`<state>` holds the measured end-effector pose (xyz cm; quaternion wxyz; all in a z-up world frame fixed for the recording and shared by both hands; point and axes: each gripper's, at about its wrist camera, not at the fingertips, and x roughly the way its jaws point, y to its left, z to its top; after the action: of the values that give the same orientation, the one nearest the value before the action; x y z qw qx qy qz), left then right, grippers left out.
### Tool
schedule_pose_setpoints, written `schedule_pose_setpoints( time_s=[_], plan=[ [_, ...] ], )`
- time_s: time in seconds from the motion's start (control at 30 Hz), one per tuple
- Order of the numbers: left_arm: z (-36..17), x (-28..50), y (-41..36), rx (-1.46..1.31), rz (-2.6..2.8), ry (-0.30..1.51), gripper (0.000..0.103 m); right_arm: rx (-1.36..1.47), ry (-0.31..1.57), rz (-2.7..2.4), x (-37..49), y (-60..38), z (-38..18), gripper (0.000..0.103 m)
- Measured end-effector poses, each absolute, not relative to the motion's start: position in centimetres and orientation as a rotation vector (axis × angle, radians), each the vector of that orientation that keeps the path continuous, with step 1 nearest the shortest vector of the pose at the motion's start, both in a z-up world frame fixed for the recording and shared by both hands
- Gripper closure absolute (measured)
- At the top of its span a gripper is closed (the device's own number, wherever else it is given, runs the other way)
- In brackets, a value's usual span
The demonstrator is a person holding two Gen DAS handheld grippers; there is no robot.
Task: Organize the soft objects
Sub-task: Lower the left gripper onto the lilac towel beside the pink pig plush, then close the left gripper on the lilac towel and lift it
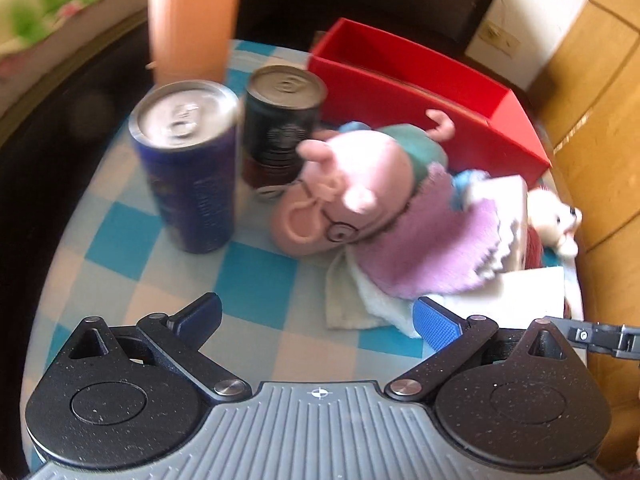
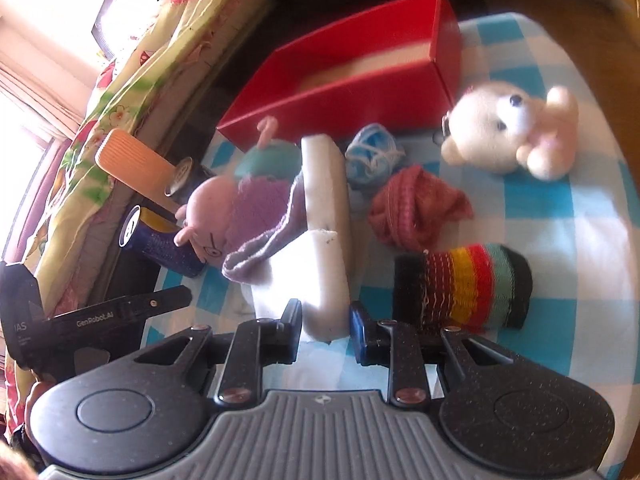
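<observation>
Fingers of the right gripper [image 2: 325, 330] are pressed against the near end of a white foam block [image 2: 325, 248], one pad on each side, so the block is clamped between them. Fingers of the left gripper [image 1: 318, 316] stand wide apart above the blue-and-white checked desk [image 1: 256, 276] with nothing between them; the right-hand pad sits just beside a white cloth [image 1: 360, 304].

Just beyond the right gripper, a striped knit sock roll [image 2: 468, 292] lies on its side beside the foam block. A little farther are a crumpled reddish knit piece [image 2: 416, 216] and a small blue-and-white bundle [image 2: 374, 156]. Draped over the foam block's other side is a pink pig plush [image 1: 360, 208] in a purple dress, its snout near a blue can [image 1: 188, 168]. A dark can [image 1: 280, 128] stands just behind it, next to an orange ribbed object [image 2: 136, 164].

Farther right, a white bear plush [image 2: 508, 132] lies on the desk. At the far edge stands an open red box [image 2: 360, 80], with nothing visible inside.
</observation>
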<state>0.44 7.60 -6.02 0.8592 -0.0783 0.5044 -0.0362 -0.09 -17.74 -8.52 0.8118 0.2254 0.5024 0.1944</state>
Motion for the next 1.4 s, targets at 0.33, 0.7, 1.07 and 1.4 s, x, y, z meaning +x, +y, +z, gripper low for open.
schedule_pose_setpoints(
  time_s=[0.33, 0.7, 1.07, 1.4],
  plan=[
    [-4.8, 0.1, 3.3, 0.052, -0.157, 0.96, 0.006, 0.407, 1.033, 0.519, -1.9, -15.7, -7.3, 0.103],
    [-6.7, 1.2, -3.2, 0.325, -0.319, 0.906, 0.006, 0.474, 0.963, 0.46, -4.0, -21.1, -5.0, 0.103],
    [-10.0, 4.8, -4.7, 0.215, -0.36, 1.045, 0.031, 0.525, 0.94, 0.424, -3.8, -23.2, -4.1, 0.103],
    [-9.8, 5.0, -2.3, 0.123, -0.272, 1.069, 0.071, 0.557, 0.944, 0.415, -3.7, -23.7, -4.3, 0.103]
  ],
)
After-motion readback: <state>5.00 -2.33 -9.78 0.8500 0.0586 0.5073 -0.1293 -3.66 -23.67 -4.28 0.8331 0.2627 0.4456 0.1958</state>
